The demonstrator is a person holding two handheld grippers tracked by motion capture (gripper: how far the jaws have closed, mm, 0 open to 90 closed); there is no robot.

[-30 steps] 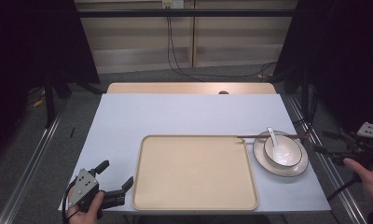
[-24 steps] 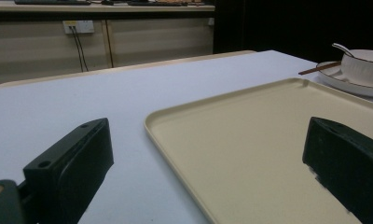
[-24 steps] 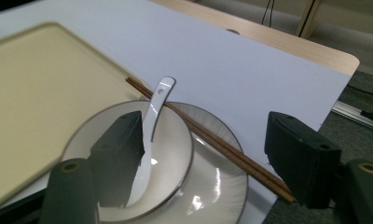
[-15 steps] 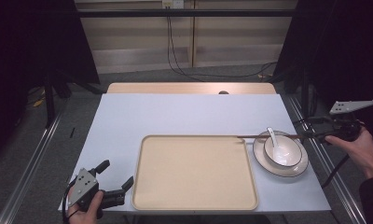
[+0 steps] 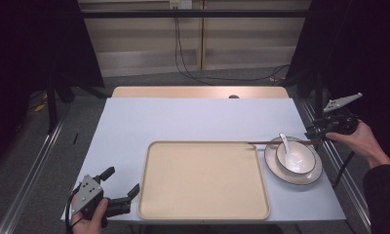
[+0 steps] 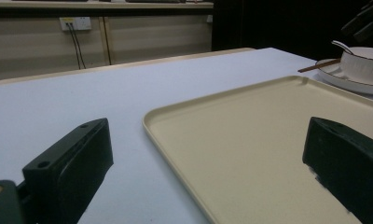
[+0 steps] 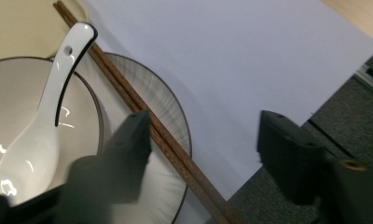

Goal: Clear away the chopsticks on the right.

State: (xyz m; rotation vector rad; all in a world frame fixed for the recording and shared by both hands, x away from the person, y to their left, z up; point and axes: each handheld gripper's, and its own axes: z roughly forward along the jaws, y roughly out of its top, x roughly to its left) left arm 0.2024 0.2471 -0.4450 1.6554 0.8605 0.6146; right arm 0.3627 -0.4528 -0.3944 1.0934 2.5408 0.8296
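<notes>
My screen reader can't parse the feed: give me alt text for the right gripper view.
The right gripper hangs open over a pair of brown chopsticks that lie across the rim of a plate, between its two black fingers. A white spoon rests in the bowl on that plate, on the pale table.

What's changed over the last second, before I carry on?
The right gripper has come in from the table's right edge to the near end of the chopsticks lying across the plate, its jaws closing but not yet pressing on them. The left gripper, tray, bowl and spoon stayed put.
</notes>
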